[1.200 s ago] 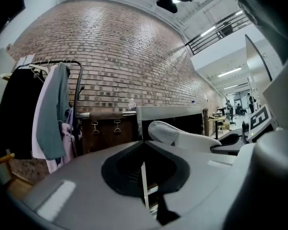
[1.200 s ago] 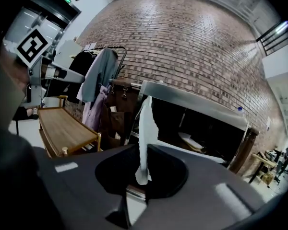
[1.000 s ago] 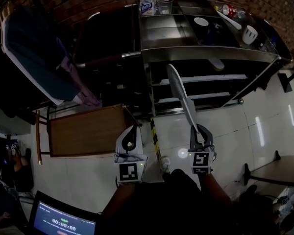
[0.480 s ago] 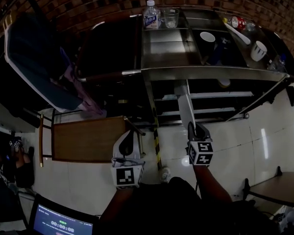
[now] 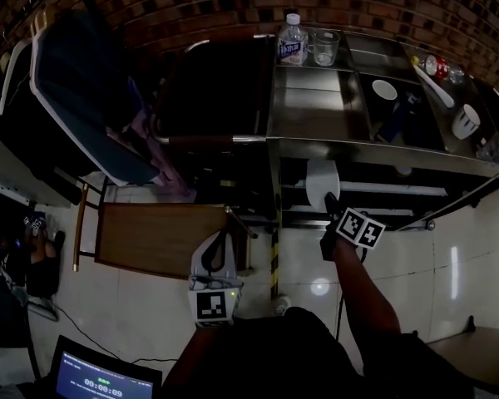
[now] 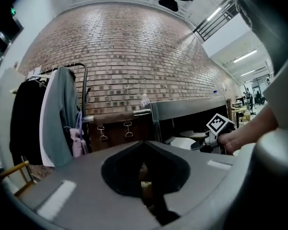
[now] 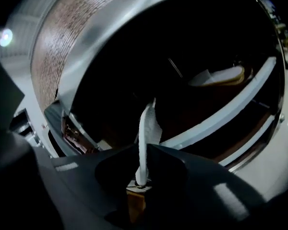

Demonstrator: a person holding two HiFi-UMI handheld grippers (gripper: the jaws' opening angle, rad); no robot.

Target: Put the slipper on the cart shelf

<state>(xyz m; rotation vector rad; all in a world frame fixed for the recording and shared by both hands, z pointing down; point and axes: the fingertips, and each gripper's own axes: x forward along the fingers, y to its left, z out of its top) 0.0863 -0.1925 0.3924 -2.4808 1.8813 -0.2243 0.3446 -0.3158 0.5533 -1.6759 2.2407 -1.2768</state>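
A white slipper (image 5: 321, 181) is clamped by its heel end in my right gripper (image 5: 331, 203), which is shut on it. The slipper's front reaches in under the steel cart's top (image 5: 316, 98), above the cart's shelf (image 5: 399, 191). In the right gripper view the slipper (image 7: 146, 131) stands edge-on between the jaws, pointing into the dark cart interior. A second pale slipper-like thing (image 7: 217, 76) lies on a shelf deeper in. My left gripper (image 5: 219, 239) hangs back over the floor, shut and empty; its jaws (image 6: 146, 188) hold nothing.
On the cart top stand a water bottle (image 5: 292, 40), a glass (image 5: 324, 46), a cup (image 5: 385, 90) and a mug (image 5: 466, 121). A wooden chair (image 5: 162, 238) sits left of the cart. Clothes hang on a rack (image 5: 75, 98) at the left. A laptop (image 5: 100, 379) is at bottom left.
My right gripper has carried the slipper forward from over the floor to the cart, so its front now lies under the cart top. The left gripper has hardly moved.
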